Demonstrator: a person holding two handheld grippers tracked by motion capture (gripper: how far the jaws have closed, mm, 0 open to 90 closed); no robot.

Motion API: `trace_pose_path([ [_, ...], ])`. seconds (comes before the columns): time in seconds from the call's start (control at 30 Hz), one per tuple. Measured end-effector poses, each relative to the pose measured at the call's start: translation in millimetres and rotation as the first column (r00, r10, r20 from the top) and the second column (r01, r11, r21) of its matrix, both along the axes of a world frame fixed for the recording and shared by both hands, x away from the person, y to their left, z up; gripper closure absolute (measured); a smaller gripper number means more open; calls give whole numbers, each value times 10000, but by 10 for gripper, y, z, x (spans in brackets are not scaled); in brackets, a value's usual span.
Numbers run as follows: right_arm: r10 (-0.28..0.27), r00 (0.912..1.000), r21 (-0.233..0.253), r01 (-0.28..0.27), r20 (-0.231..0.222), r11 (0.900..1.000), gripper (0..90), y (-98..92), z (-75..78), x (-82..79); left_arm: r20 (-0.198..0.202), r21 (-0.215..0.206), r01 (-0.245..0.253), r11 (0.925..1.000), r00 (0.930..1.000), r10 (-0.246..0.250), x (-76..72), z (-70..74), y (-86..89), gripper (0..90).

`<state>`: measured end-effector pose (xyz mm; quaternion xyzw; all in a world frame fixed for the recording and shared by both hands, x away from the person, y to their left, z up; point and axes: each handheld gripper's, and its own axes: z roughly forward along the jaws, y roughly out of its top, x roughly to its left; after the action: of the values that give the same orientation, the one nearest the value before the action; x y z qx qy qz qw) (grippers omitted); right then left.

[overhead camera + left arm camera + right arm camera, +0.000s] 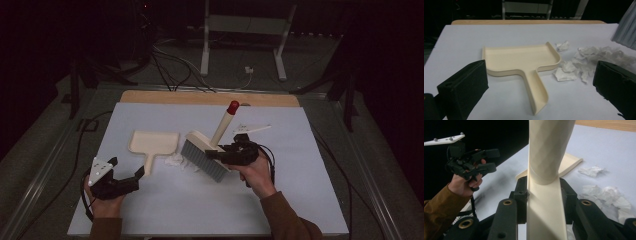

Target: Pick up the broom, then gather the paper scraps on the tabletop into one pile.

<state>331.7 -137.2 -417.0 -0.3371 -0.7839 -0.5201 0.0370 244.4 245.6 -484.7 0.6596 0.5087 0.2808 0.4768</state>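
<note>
A cream dustpan lies flat on the white table, its handle toward me. Crumpled white paper scraps sit just right of the handle. My right gripper is shut on the cream brush, which has grey bristles and a red-tipped handle; the bristles hang just right of the scraps. In the right gripper view the jaws clamp the brush handle. My left gripper is open, near the front left, pointing at the dustpan and the scraps.
The white table sheet has a wooden strip along its far edge. Cables and a white stand lie on the dark floor beyond. In the right gripper view, the other hand holds the left gripper at the left.
</note>
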Motion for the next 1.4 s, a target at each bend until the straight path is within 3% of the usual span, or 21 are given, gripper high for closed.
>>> trace_pose_path([
  [0.53,-292,9970,489,327,-717,9983,674,396,-189,-5,34,-37,-162,9999,9999,162,3,-26,20,6],
  [0.7,-219,9980,-9,219,-590,9998,674,542,-282,-20,19,-75,-194,9998,9998,194,12,-38,33,6],
  [0.9,-631,9950,-359,605,-771,9975,674,682,-420,-17,59,-146,-224,9996,9997,225,2,-35,38,6],
  [1.03,-519,9937,-588,462,-998,9972,674,770,-525,11,19,-68,-117,9999,9999,117,7,-38,18,6],
  [1.27,-1124,9887,-1194,1002,-996,9878,675,846,-639,55,46,-137,-88,9999,10000,88,6,-36,19,6],
  [1.4,-1760,9790,-1503,1596,-1031,9757,675,781,-665,95,3,-94,-51,9999,10000,51,16,-42,8,6],
])
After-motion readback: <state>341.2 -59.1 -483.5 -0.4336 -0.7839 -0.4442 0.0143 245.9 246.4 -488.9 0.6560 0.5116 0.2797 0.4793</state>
